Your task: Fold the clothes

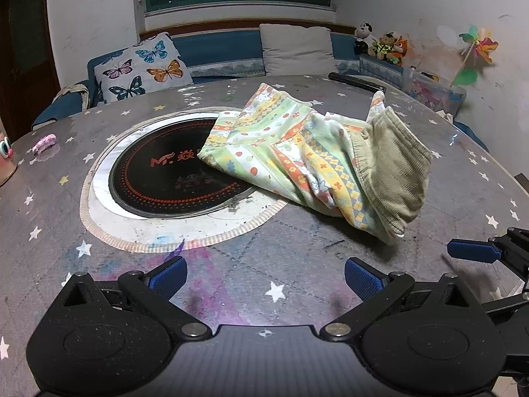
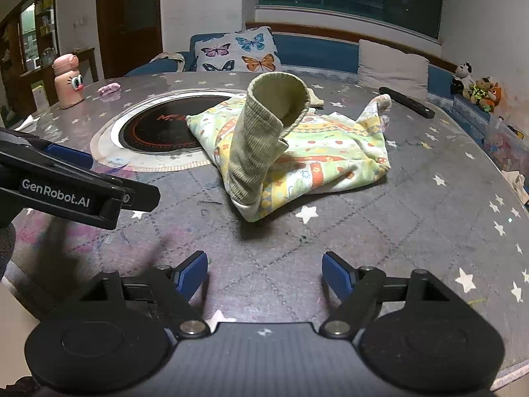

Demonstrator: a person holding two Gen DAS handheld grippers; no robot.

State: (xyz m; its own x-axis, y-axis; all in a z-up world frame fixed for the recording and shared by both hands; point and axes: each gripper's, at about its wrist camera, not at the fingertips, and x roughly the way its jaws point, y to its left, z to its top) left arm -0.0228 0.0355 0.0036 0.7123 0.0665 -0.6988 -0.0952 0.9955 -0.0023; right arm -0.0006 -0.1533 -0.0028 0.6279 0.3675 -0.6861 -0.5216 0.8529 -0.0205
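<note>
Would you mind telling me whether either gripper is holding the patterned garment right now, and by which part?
Nothing is held. The left gripper and right gripper both stand open over the table, short of the garment.

Both wrist views look steeply down, sharing the garment (image 1: 297, 152) nearby.

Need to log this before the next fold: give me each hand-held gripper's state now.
Left hand-held gripper: open, holding nothing, short of the garment.
Right hand-held gripper: open, holding nothing.

Cooktop (image 1: 172, 172) logo — half hidden; pinwheel (image 1: 476, 49) blurred
</note>
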